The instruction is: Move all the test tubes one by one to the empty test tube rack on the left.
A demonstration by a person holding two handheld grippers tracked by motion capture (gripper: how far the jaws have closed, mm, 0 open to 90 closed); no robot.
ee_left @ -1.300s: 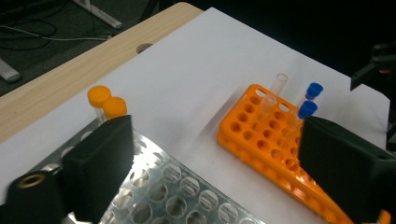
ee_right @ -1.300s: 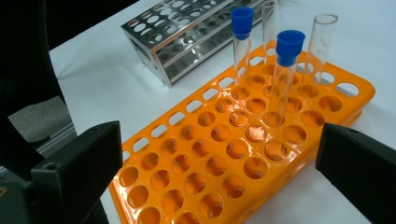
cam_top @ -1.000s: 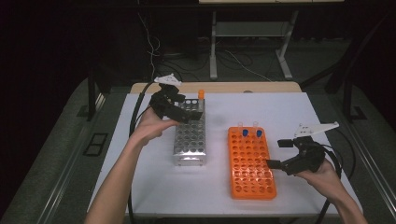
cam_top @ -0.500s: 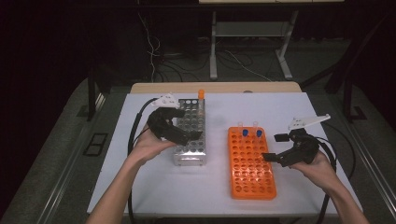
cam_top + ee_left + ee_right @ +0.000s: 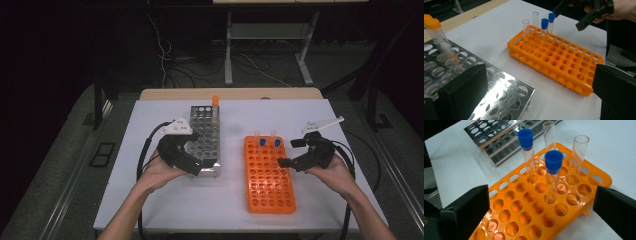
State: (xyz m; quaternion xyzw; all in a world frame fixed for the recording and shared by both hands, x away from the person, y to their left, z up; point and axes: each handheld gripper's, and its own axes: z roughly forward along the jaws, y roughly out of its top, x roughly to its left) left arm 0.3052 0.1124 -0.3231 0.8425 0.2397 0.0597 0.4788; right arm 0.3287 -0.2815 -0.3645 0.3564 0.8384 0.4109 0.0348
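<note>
A steel rack (image 5: pixel 205 131) stands left of centre, and one orange-capped tube (image 5: pixel 215 102) rises from its far end. To its right lies an orange rack (image 5: pixel 269 182); two blue-capped tubes (image 5: pixel 263 142) and two uncapped clear tubes (image 5: pixel 579 150) stand at its far end. My left gripper (image 5: pixel 192 161) hovers open over the steel rack's near left corner, holding nothing. My right gripper (image 5: pixel 289 152) is open beside the orange rack's right edge, its jaws spread toward the blue-capped tubes (image 5: pixel 553 162). In the left gripper view the orange rack (image 5: pixel 554 57) lies ahead between the jaws.
A white sheet (image 5: pixel 150 200) covers the table, with a bare wooden strip (image 5: pixel 230 93) along the far edge. Cables trail from both grippers toward the person. Dark floor and desk legs (image 5: pixel 229 45) lie beyond the table.
My left gripper has drawn back from the steel rack's far end to its near end. My right gripper has shifted slightly forward and left, closer to the orange rack.
</note>
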